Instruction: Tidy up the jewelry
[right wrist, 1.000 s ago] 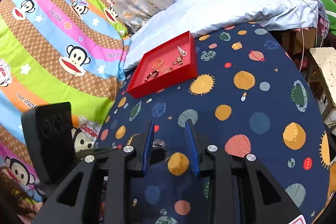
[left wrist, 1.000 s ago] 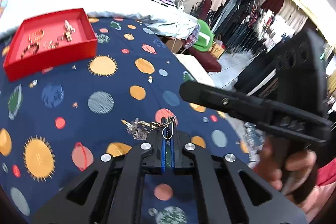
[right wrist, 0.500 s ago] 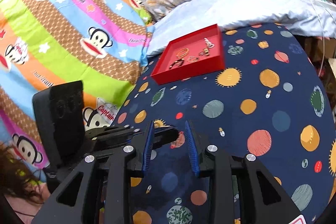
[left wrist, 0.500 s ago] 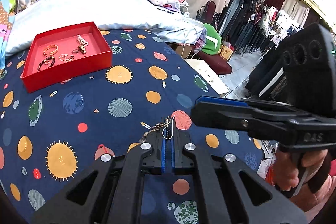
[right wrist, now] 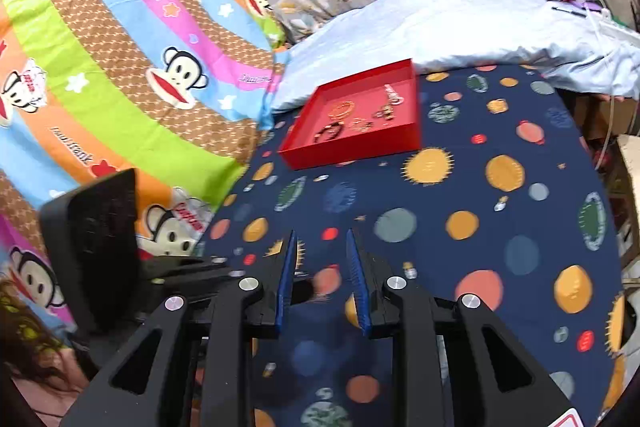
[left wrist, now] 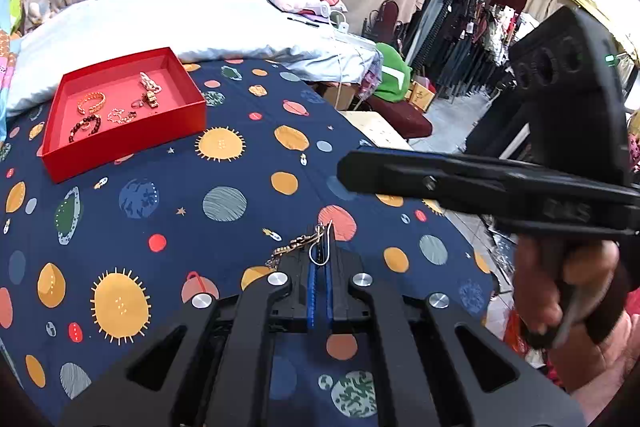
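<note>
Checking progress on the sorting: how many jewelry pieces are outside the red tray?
1: an earring pinched in the left gripper, above the cloth. Small pieces could be hidden behind the grippers.

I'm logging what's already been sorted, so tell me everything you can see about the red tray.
The red tray is a shallow, open rectangular box with low upright walls, seemingly card or plastic, the inside a paler red. It sits flat on the planet-print cloth, its far edge near the pale blue bedding. Inside lie several small pieces: a gold bracelet, a dark beaded bracelet, a thin chain, and a chunky pale chain with a gold charm. Neither gripper touches it.
</note>
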Available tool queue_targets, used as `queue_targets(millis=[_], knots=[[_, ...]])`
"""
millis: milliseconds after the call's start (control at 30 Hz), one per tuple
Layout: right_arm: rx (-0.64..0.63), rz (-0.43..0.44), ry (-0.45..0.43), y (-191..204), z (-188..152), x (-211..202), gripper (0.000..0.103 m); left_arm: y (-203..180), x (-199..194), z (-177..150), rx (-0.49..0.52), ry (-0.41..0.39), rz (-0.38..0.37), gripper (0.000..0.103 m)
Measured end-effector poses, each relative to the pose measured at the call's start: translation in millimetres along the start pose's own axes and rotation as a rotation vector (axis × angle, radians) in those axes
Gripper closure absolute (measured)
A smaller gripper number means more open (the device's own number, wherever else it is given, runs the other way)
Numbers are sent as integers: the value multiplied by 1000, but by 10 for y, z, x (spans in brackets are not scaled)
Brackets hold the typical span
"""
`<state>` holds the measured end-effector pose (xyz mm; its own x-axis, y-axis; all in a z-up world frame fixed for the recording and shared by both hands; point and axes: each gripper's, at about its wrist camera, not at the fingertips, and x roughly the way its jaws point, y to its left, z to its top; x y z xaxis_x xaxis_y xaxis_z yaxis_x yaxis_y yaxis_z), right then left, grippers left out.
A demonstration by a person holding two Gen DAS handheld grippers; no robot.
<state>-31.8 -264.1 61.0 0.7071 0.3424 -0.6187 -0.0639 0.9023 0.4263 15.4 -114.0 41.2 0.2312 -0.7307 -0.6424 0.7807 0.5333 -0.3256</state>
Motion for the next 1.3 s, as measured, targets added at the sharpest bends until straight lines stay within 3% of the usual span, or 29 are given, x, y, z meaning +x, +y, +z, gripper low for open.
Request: queue_targets(millis=[167, 333, 433, 600, 833, 1067, 1300], knots=[[41, 26, 32, -100, -28, 40, 78, -3, -97, 1, 46, -17, 64, 101], [81, 102, 75, -26, -18, 138, 77, -144, -124, -116, 210, -72, 196, 101], [66, 145, 126, 65, 11, 217, 76, -252, -96, -223, 298, -76, 222, 101], [33, 186, 251, 141, 80, 348, 75, -360, -28, -356, 369, -61, 214, 100], [-59, 249, 513, 280, 155, 543, 74, -493, 10, -473, 482, -82, 229, 100], [-47, 268, 638, 230, 154, 684, 74, -567, -20, -522, 540, -111, 238, 100], [11, 322, 704, 135, 144, 785, 76, -573, -4, -551, 565, -104, 220, 100]])
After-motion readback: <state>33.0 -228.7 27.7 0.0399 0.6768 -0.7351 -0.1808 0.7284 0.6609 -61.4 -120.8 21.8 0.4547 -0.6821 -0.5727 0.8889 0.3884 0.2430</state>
